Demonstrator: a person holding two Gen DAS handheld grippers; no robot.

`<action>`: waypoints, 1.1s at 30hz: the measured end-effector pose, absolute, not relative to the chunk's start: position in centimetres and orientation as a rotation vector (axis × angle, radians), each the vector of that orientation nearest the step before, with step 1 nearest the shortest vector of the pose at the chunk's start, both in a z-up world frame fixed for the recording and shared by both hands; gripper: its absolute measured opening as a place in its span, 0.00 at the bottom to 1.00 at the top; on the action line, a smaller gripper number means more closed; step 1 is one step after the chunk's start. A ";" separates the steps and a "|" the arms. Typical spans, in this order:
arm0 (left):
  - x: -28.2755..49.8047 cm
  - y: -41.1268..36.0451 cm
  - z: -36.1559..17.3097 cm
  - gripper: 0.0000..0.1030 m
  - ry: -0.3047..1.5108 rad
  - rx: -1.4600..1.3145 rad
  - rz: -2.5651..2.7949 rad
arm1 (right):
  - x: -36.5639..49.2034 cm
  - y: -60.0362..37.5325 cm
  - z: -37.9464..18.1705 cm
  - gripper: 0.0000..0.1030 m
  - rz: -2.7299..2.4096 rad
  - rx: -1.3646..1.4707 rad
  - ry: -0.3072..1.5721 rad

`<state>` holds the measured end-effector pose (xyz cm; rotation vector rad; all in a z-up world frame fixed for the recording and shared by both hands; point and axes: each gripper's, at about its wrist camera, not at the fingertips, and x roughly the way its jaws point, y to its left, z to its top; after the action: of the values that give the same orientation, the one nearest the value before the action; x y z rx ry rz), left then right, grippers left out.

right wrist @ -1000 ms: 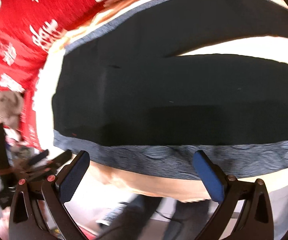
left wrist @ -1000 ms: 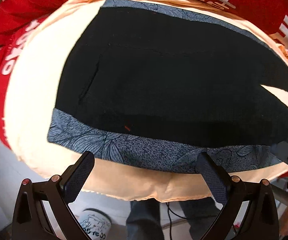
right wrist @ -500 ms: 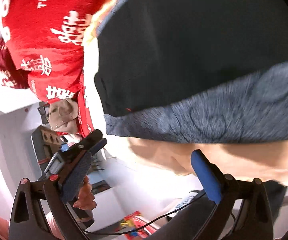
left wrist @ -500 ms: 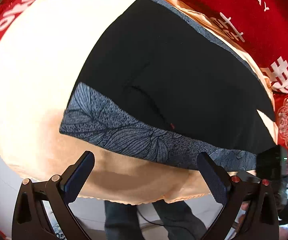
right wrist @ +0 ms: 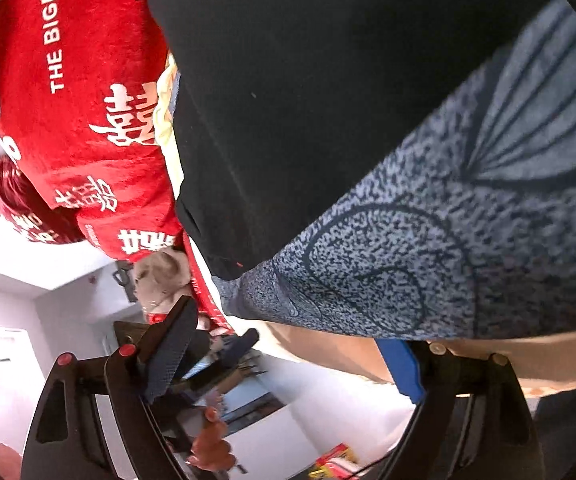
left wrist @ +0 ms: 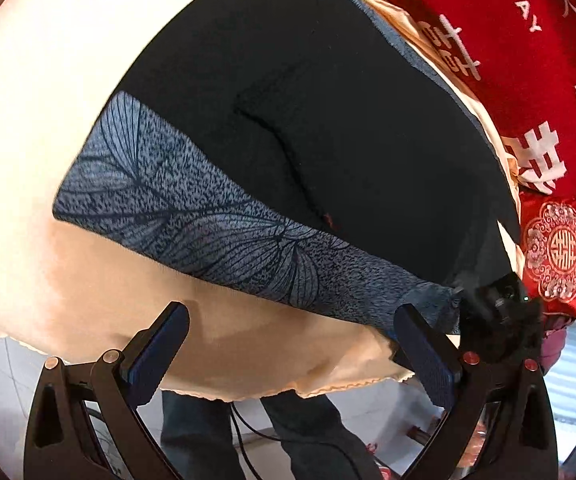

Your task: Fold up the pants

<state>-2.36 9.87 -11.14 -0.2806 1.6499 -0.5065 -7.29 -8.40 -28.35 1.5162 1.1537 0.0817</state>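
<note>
Black pants (left wrist: 327, 128) with a grey-blue leaf-patterned waistband (left wrist: 216, 236) lie flat on a cream cloth (left wrist: 40, 112). My left gripper (left wrist: 291, 344) is open and empty, just short of the waistband's near edge. The right gripper shows at the waistband's right end in the left wrist view (left wrist: 495, 312). In the right wrist view the pants (right wrist: 327, 80) and waistband (right wrist: 427, 248) fill the frame. My right gripper (right wrist: 288, 348) is open, its fingers at the waistband's corner, nothing held.
A red blanket with white lettering (left wrist: 519, 40) lies behind the pants, with a red embroidered cushion (left wrist: 555, 248) at the right. The cream cloth's front edge (left wrist: 327, 384) hangs over the surface. A person's legs (left wrist: 295, 432) stand below it.
Both grippers have moved closer to the waistband and apart, the left toward its left part, the right down to its other corner. Both stay open.
</note>
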 end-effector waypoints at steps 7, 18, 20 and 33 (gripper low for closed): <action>-1.2 9.7 -11.5 1.00 1.639 -0.563 -0.506 | -5.3 -9.0 -23.1 0.81 0.260 1.575 0.969; 1.6 8.7 -11.6 0.85 1.589 -0.493 -0.447 | -8.9 -11.0 -23.0 0.81 0.137 1.423 1.114; 1.6 8.5 -11.6 0.85 1.589 -0.461 -0.463 | -11.3 -12.8 -23.7 0.81 0.043 1.434 1.094; 1.9 7.9 -11.5 0.57 1.613 -0.344 -0.401 | -19.3 -19.0 -25.5 0.16 -0.253 1.693 0.787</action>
<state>1.91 7.88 -11.53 -0.3444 1.6133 -0.4013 -19.25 -19.01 -25.51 1.6933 0.7868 -0.2534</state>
